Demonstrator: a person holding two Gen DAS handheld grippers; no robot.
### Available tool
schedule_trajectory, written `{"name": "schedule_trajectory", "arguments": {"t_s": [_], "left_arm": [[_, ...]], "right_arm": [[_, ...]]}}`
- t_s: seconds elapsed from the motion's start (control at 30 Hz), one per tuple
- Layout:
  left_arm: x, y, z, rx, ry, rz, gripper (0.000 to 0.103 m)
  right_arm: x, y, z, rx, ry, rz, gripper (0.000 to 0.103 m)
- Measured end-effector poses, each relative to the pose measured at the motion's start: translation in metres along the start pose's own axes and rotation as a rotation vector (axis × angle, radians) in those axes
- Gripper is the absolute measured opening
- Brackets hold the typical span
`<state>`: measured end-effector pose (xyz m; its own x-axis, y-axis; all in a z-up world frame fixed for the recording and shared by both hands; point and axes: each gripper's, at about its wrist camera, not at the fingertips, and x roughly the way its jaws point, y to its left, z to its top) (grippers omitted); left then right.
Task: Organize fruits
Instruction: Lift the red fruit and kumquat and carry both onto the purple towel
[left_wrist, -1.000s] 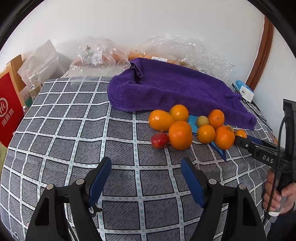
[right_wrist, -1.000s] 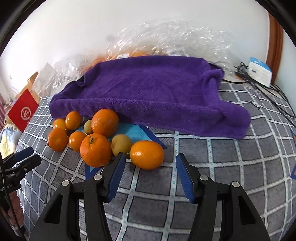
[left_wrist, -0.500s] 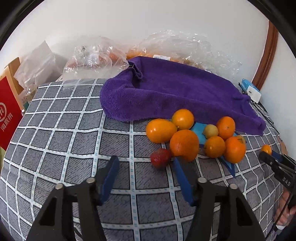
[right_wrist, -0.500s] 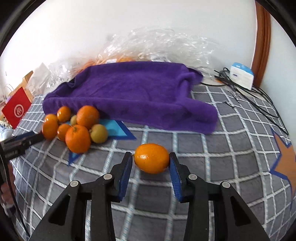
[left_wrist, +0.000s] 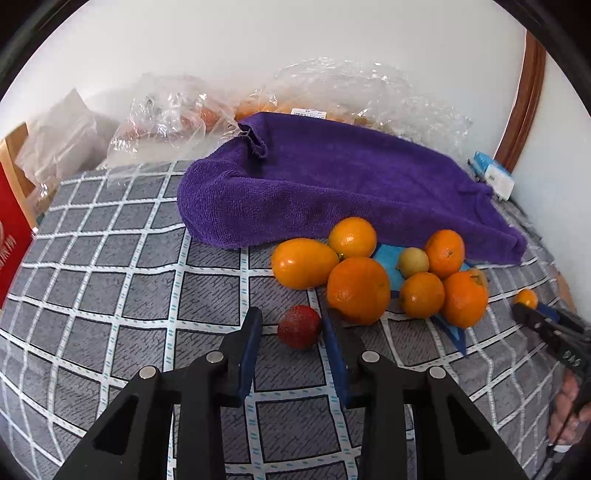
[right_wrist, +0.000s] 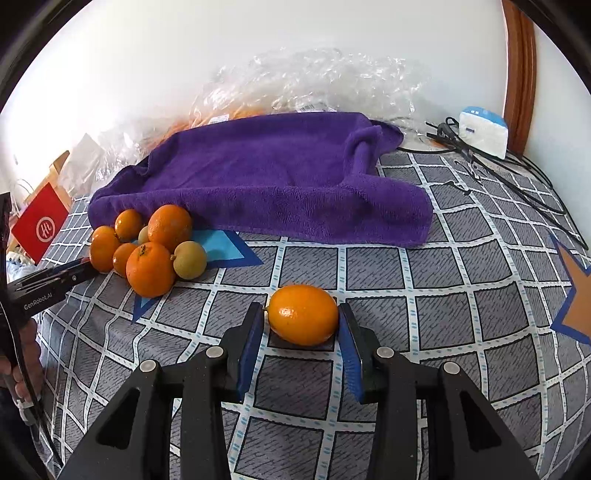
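My left gripper (left_wrist: 291, 325) is around a red strawberry (left_wrist: 299, 326) on the checked tablecloth; a gap shows on the left side, so the jaws are not closed on it. A pile of oranges (left_wrist: 358, 290) and small yellow-green fruits (left_wrist: 413, 262) lies just beyond it. My right gripper (right_wrist: 301, 319) is shut on an oval orange (right_wrist: 303, 314), away from the pile (right_wrist: 149, 269), resting on or just above the cloth. The right gripper also shows in the left wrist view (left_wrist: 532, 314).
A purple towel (left_wrist: 332, 184) lies behind the fruit. Clear plastic bags (left_wrist: 166, 118) stand at the back by the wall. A red bag (right_wrist: 40, 225) is at the left edge. A white charger (right_wrist: 484, 131) and black cables (right_wrist: 517, 173) lie at the back right.
My left gripper moved forward and narrowed around the strawberry. My right gripper closed on the oval orange and carried it right, away from the pile.
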<state>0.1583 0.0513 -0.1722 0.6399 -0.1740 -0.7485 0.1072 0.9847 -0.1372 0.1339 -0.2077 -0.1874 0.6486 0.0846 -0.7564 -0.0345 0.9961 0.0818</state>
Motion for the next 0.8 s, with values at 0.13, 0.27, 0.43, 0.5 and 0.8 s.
{"name": "schedule_trajectory", "arguments": {"t_s": [0.13,0.27,0.43,0.5,0.8], "left_arm": [[-0.001,0.007,-0.001,-0.038,-0.008,-0.037,0.032],[-0.001,0.003,-0.002,-0.025,-0.007,-0.022,0.031],[-0.005,0.004,-0.002,-0.038,-0.024,-0.042,0.023],[-0.009,0.007,-0.003,-0.057,-0.048,-0.048,0.023],[-0.016,0.012,-0.003,-0.089,-0.088,-0.053,0.023]], "right_arm": [[0.001,0.006,0.0,-0.028,0.004,-0.035,0.041],[0.001,0.01,-0.001,-0.047,0.007,-0.056,0.041],[-0.001,0.006,-0.001,-0.032,0.001,-0.049,0.037],[-0.002,0.004,-0.001,-0.021,-0.002,-0.046,0.035],[-0.001,0.005,-0.002,-0.028,-0.002,-0.052,0.036]]}}
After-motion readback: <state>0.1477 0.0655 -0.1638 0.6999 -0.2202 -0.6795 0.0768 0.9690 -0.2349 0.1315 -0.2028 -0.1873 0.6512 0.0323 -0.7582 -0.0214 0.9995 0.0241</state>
